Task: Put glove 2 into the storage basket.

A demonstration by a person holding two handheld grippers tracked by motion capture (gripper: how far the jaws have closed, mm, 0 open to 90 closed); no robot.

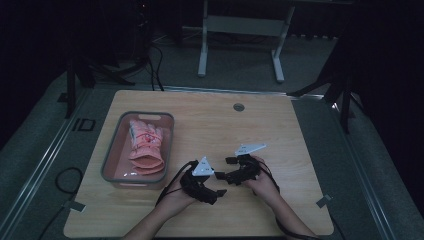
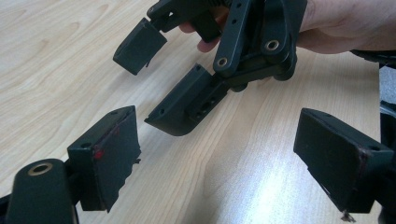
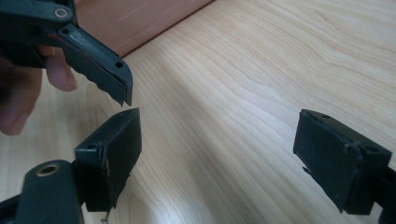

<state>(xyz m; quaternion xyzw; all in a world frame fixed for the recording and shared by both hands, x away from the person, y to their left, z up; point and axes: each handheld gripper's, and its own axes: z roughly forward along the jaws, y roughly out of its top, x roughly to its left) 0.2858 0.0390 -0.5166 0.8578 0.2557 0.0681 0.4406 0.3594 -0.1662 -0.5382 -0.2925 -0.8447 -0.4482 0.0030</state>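
Two hand-held grippers meet over the front middle of the wooden table (image 1: 215, 120). My left gripper (image 1: 216, 190) points right and my right gripper (image 1: 225, 169) points left, their tips close together. In the left gripper view my left gripper (image 2: 219, 163) stands open just above bare wood, with the right gripper (image 2: 163, 74) open ahead of it in a hand. In the right gripper view my right gripper (image 3: 219, 158) is open over bare wood, and one jaw of the left gripper (image 3: 93, 60) reaches in at the upper left. Nothing is between either pair of jaws.
A grey basket (image 1: 111, 150) stands on the table's left side with pink gloves (image 1: 145, 145) piled in it. A round cable port (image 1: 238, 107) sits near the far edge. Beyond the table stand a desk frame (image 1: 240, 30) and dark tripod legs (image 1: 345, 95).
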